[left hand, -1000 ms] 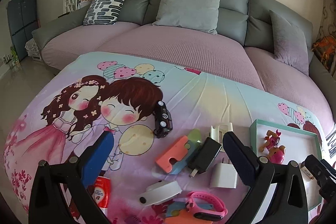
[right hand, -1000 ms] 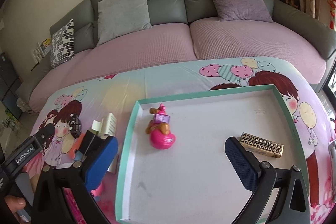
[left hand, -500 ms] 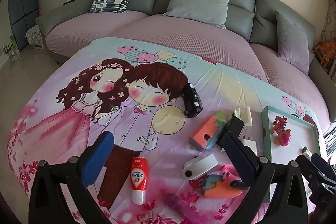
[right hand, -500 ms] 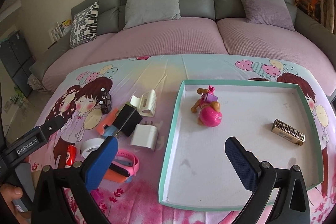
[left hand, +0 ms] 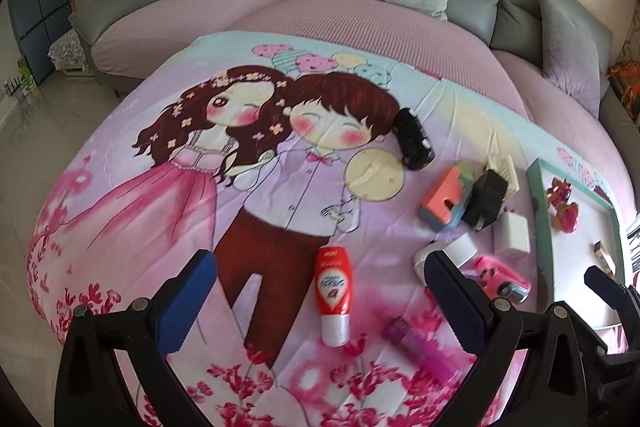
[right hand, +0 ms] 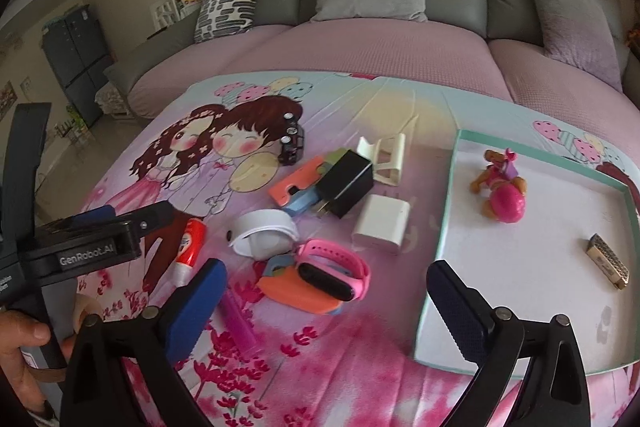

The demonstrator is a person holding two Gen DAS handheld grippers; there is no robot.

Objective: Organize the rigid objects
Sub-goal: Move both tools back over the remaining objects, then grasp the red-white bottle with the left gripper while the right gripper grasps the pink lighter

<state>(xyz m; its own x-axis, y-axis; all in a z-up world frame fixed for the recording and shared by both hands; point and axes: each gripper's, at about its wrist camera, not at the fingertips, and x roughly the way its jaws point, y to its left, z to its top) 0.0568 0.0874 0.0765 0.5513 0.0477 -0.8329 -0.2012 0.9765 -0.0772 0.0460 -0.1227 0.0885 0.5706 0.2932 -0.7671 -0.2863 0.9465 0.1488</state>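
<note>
Loose items lie on a cartoon-print cloth. A red tube (left hand: 332, 287) lies just in front of my open, empty left gripper (left hand: 318, 263), with a purple lighter (left hand: 420, 347) to its right. My right gripper (right hand: 328, 271) is also open and empty above a pink watch (right hand: 332, 271) lying on an orange piece (right hand: 296, 287). Beyond are a white band (right hand: 264, 231), white charger (right hand: 382, 225), black charger (right hand: 346, 183), cream holder (right hand: 384, 157) and black toy car (right hand: 292, 141). The teal-rimmed tray (right hand: 444, 227) holds a pink toy (right hand: 500, 191) and a gold harmonica (right hand: 608, 261).
A grey sofa (right hand: 400, 7) with cushions and a plush dog curves behind the cloth. A person's hand (right hand: 20, 335) holds the left gripper's handle at the left edge. A tape roll (right hand: 86, 307) lies near that hand. Floor and a dark cabinet (right hand: 76, 51) are far left.
Both grippers drew back toward the near edge. The right one shifted left from over the tray to over the loose items. The red tube and lighter came into the left view.
</note>
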